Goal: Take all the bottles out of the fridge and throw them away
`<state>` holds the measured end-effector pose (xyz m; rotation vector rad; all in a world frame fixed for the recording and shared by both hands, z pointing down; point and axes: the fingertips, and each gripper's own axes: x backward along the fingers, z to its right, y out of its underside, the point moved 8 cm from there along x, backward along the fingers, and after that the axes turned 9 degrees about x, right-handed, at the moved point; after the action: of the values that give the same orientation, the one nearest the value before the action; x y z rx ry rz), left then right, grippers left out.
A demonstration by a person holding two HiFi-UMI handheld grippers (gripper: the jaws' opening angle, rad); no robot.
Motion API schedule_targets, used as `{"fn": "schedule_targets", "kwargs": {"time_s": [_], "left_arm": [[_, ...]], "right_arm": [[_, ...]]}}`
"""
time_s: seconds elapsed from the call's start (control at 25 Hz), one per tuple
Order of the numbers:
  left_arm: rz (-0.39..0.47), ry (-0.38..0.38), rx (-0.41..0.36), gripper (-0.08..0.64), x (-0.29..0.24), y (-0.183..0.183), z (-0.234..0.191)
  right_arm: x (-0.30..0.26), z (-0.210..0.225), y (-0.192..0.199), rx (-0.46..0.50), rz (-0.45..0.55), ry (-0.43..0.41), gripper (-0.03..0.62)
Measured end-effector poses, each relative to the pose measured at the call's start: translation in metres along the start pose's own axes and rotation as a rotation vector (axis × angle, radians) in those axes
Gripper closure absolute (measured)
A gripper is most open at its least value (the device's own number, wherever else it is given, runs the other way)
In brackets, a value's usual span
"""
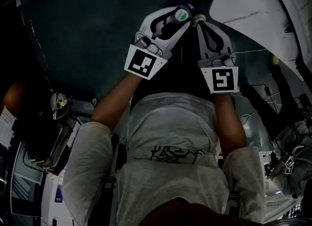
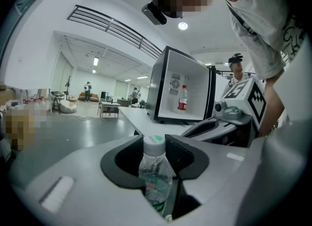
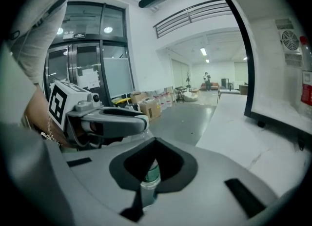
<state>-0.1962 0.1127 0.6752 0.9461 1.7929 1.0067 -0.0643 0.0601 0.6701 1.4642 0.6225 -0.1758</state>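
My left gripper (image 2: 155, 159) is shut on the neck of a clear bottle (image 2: 155, 171) with a white, green-marked cap, held upright. In the head view the cap (image 1: 183, 14) shows at the left gripper's (image 1: 178, 17) tip, with my right gripper (image 1: 199, 22) close beside it. The right gripper (image 3: 153, 166) is shut. The green-labelled bottle (image 3: 151, 181) shows through the notch of its jaws; whether they touch it I cannot tell. The black mini fridge (image 2: 183, 91) stands open on a white counter (image 3: 243, 137). A red-labelled bottle (image 2: 183, 98) stands inside it.
Cardboard boxes (image 3: 146, 105) line the wall on the far side of the grey floor. Tables and chairs (image 2: 109, 107) stand in the distance with people among them. Another person's hand (image 1: 287, 164) is at the head view's lower right.
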Motion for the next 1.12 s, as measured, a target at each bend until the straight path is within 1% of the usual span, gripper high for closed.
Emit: {"fn": "schedule_targets", "kwargs": {"time_s": [0.36, 0.72, 0.92, 1.12], "left_arm": [[-0.009, -0.014, 0.014, 0.416, -0.015, 0.027, -0.009], [-0.022, -0.043, 0.008, 0.416, -0.029, 0.052, -0.022], [-0.023, -0.058, 0.010, 0.414, -0.037, 0.066, -0.031], [-0.026, -0.066, 0.010, 0.414, -0.043, 0.078, -0.038]], "right_arm": [[-0.020, 0.000, 0.027, -0.020, -0.011, -0.004, 0.584], [-0.034, 0.001, 0.046, -0.067, 0.004, 0.026, 0.584], [-0.040, 0.000, 0.057, -0.040, -0.017, 0.022, 0.584], [-0.045, 0.000, 0.067, -0.047, -0.018, 0.042, 0.584]]}}
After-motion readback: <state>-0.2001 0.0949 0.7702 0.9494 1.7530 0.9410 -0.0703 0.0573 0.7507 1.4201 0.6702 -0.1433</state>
